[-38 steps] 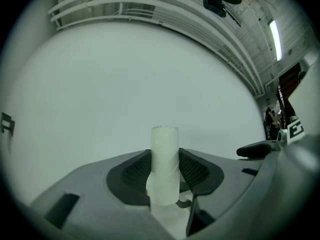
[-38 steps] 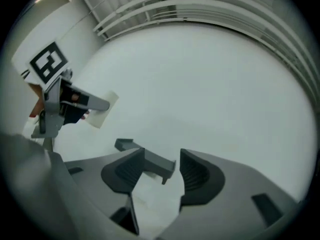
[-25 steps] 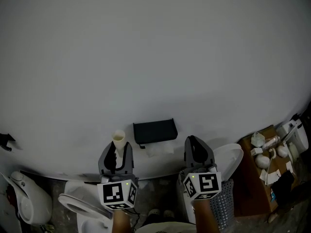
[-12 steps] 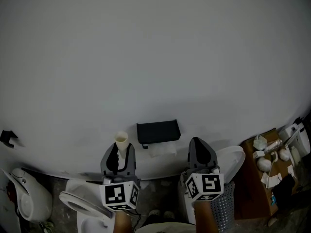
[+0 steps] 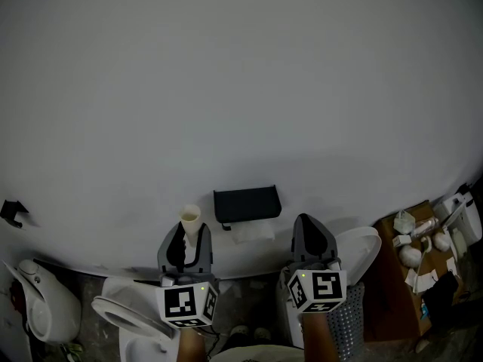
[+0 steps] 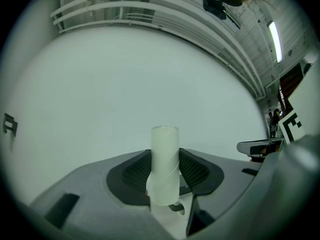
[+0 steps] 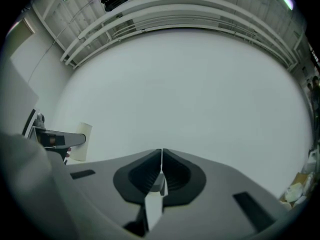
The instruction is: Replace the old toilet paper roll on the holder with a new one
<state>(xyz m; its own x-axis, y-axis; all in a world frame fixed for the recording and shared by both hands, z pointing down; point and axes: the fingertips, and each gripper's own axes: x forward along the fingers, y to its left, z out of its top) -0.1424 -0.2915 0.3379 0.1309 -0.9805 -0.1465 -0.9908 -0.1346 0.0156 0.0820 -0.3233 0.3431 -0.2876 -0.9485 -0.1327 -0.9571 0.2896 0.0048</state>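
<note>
A bare, pale cardboard toilet roll tube [image 5: 189, 219] [image 6: 165, 164] stands upright between the jaws of my left gripper [image 5: 183, 236] [image 6: 165, 181], which is shut on its lower part. The black paper holder [image 5: 247, 203] is fixed to the white wall just right of the tube, with a scrap of white paper [image 5: 253, 232] below it. The left gripper view shows the holder [image 6: 259, 146] at the right edge. My right gripper [image 5: 305, 226] [image 7: 161, 165] is shut and empty, level with the left one, to the right of the holder [image 7: 59, 138].
A white toilet [image 5: 117, 317] sits below my left gripper and a raised white lid [image 5: 361, 247] beside my right one. A grey perforated basket [image 5: 346, 324] stands lower right. A brown shelf [image 5: 392, 277] with small white items is at far right. A black hook [image 5: 10, 211] is on the wall at left.
The view has shifted slightly. Both grippers keep their places, and the tube stays in the left one.
</note>
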